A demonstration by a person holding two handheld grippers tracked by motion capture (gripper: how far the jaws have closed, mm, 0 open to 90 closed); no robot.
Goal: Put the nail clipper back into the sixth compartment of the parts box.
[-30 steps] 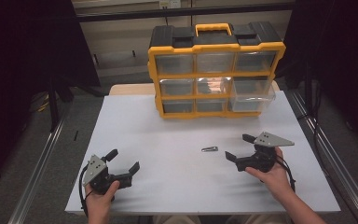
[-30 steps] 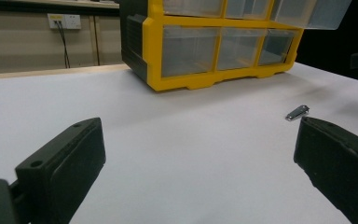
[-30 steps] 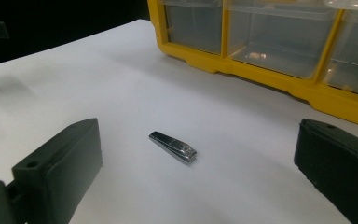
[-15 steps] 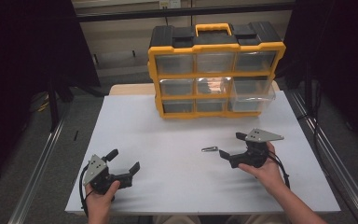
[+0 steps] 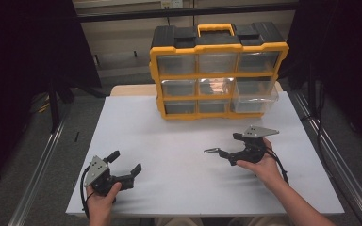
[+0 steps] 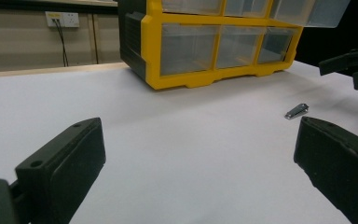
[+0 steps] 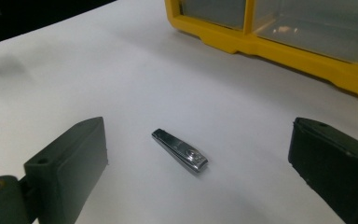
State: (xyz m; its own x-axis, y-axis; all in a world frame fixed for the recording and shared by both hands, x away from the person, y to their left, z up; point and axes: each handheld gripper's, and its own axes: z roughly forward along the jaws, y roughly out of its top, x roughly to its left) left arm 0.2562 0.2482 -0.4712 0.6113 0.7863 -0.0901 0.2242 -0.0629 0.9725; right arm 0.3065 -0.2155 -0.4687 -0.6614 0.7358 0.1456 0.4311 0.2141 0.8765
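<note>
A small metal nail clipper (image 5: 210, 150) lies flat on the white table (image 5: 179, 141), in front of a yellow and black drawer organizer (image 5: 217, 70). My right gripper (image 5: 228, 146) is open just right of the clipper and low over the table. In the right gripper view the clipper (image 7: 179, 150) lies between the two spread jaws, untouched. My left gripper (image 5: 126, 161) is open near the front left of the table with nothing in it. From the left gripper view the clipper (image 6: 296, 111) lies far off to the right, beside the other gripper (image 6: 354, 65).
The organizer has clear drawers; its middle-right drawer (image 5: 254, 96) is pulled out. Metal rails (image 5: 330, 160) run along both sides of the table. The organizer's yellow base (image 7: 270, 44) is close behind the clipper.
My right gripper has moved left and forward to the nail clipper, so its jaws now flank it. The left gripper and the clipper have stayed put.
</note>
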